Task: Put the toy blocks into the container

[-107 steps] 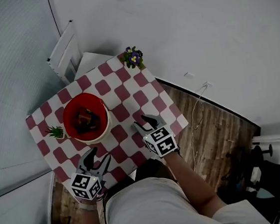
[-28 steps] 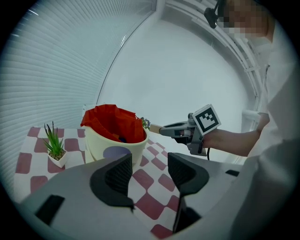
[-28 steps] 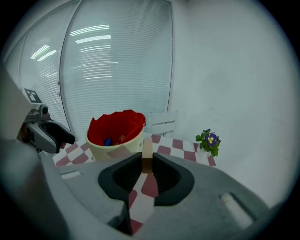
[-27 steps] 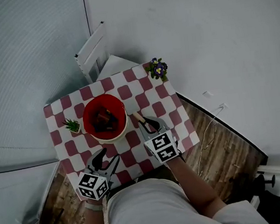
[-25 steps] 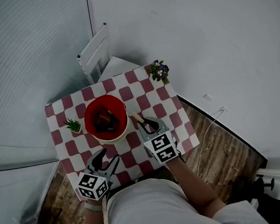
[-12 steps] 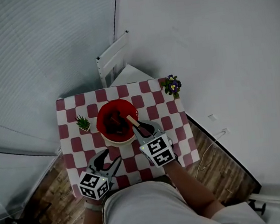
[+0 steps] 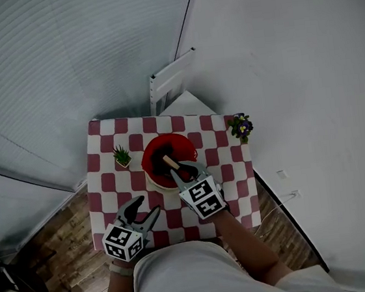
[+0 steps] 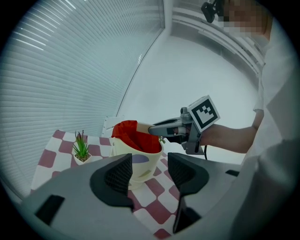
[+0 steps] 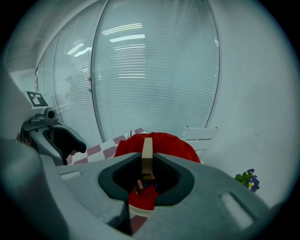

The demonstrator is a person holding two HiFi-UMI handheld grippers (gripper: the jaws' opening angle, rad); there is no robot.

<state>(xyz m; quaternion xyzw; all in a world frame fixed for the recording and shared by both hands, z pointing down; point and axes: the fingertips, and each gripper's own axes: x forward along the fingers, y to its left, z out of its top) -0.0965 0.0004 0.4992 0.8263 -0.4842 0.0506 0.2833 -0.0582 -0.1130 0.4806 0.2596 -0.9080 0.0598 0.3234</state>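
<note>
Moved over the container (image 7: 150, 153), right tool (image 7: 183, 172) clamps a pale block (image 7: 169, 162); its view shows, perhaps, blocks (image 9: 144, 184) inside.

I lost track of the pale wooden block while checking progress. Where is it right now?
In the head view, the pale wooden block is pinched in the right gripper, over the red container, right of the small green plant.

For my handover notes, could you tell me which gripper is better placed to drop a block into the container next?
Right. The right gripper is shut on a pale block over the red container; the left gripper is open, empty, farther back.
</note>
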